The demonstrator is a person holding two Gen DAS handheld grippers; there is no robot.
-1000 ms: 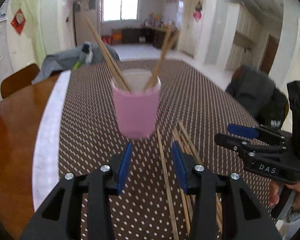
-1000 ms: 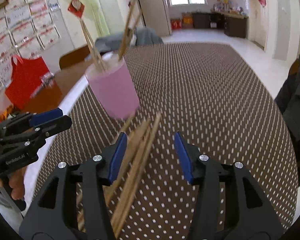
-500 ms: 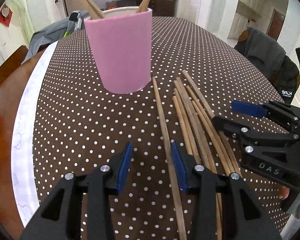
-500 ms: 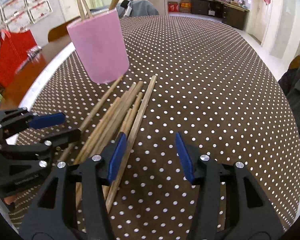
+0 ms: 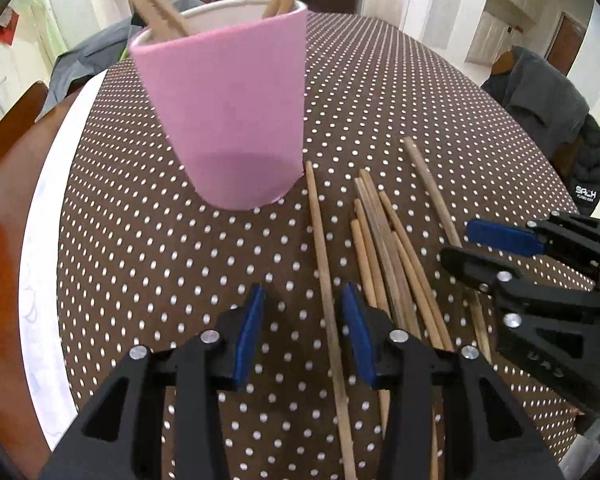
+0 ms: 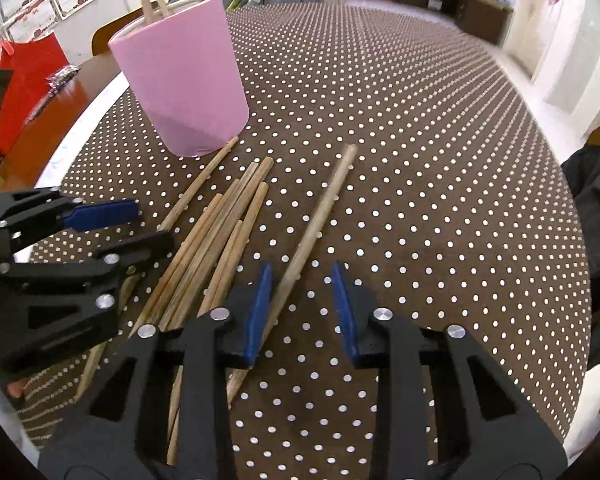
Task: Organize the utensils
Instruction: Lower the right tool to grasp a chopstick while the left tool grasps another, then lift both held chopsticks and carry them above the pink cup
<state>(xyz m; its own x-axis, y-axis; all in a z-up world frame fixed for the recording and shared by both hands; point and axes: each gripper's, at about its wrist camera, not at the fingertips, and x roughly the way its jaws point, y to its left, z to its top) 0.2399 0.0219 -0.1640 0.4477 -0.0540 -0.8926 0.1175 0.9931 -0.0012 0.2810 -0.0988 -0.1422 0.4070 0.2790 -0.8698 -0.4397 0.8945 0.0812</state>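
Plainly, the thin, light, stiff wooden chopsticks [image 6: 220, 240] lie loose on the dotted brown surface [image 6: 420, 160] beside the pink cup [image 6: 180, 76], apt to roll. The right gripper [image 6: 300, 304] is closing around the outermost stick's [image 6: 320, 208] shaft, pads not yet pressing. The left gripper [image 5: 300, 332], half open, straddles a lone stick [image 5: 320, 240]; mid-shaft is likely the best hold.

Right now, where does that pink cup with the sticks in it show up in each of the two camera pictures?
Left wrist view: the pink cup fills the upper middle, just left of centre.
Right wrist view: the pink cup stands in the upper left.
Shared landmark: the loose chopsticks lying on the dotted tablecloth beside the cup's base.
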